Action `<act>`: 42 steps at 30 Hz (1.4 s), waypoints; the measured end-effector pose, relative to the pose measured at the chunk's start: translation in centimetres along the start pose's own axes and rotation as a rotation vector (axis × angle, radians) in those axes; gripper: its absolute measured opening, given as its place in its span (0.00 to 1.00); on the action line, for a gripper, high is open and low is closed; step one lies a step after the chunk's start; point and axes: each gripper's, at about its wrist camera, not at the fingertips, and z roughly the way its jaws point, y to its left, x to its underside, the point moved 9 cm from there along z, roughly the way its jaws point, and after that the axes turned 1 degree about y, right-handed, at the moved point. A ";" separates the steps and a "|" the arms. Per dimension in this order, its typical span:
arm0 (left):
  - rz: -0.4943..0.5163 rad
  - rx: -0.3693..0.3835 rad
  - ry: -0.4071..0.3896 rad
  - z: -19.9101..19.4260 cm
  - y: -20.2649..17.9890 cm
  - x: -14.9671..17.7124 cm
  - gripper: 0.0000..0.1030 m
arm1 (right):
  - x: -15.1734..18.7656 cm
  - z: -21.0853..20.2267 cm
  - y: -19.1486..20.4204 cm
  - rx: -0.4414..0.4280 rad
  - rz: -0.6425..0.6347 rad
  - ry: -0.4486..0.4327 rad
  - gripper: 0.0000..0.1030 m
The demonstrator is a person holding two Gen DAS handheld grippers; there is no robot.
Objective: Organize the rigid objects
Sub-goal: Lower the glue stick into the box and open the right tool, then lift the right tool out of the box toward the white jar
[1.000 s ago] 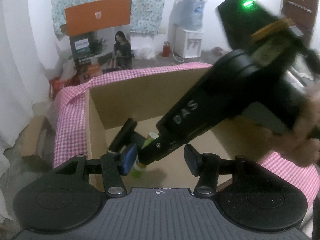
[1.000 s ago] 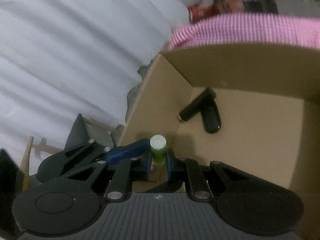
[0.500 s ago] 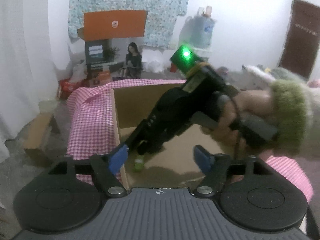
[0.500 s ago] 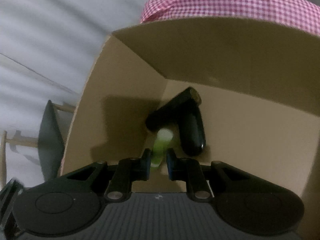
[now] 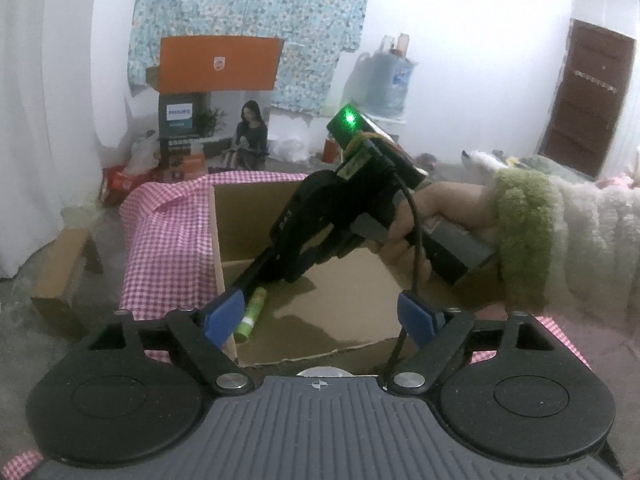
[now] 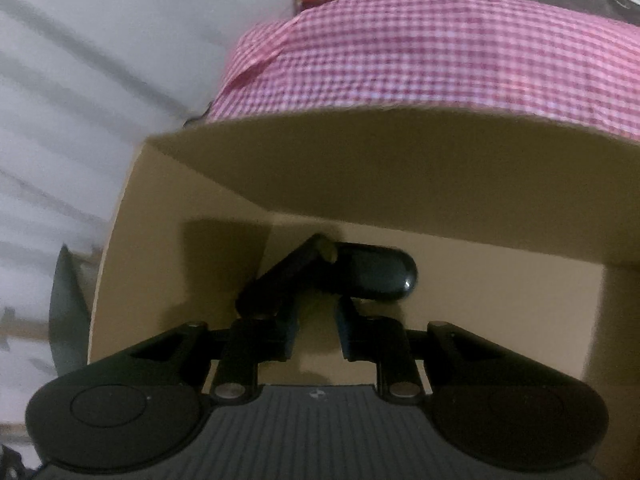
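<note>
The right gripper (image 6: 316,326) is inside the cardboard box (image 5: 224,208), its tongs a little apart and holding nothing. The green tube (image 5: 251,314) lies on the box floor at about 7 o'clock. The left gripper (image 5: 320,318) waits wide and empty. The drop-off looks done; next, lift the right gripper out and go for another thing.

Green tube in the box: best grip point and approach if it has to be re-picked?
Grip the green tube mid-body, across its width, coming from above. It lies flat on the floor of the cardboard box, close beside the left wall, so the fingers should straddle it along that wall.
</note>
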 end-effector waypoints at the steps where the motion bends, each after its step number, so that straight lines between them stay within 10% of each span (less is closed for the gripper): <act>1: -0.001 -0.001 -0.002 0.0 0.0 0.0 0.84 | 0.0 -0.4 0.0 -0.001 0.003 -0.007 0.23; 9: 0.012 0.020 -0.012 -0.2 -0.6 0.0 0.92 | -0.8 -2.0 0.7 -0.031 0.010 -0.039 0.24; 13: 0.035 0.020 -0.018 -0.2 -1.1 0.1 0.93 | -1.0 -1.4 1.2 -0.021 0.003 -0.026 0.47; 27: 0.020 0.015 -0.023 -0.5 -0.7 0.2 0.95 | -1.7 -1.4 2.2 -0.015 -0.068 -0.082 0.48; 42: -0.005 0.004 -0.139 -6.0 0.1 -0.8 0.98 | 5.8 -19.4 5.7 -0.102 -0.219 -0.471 0.72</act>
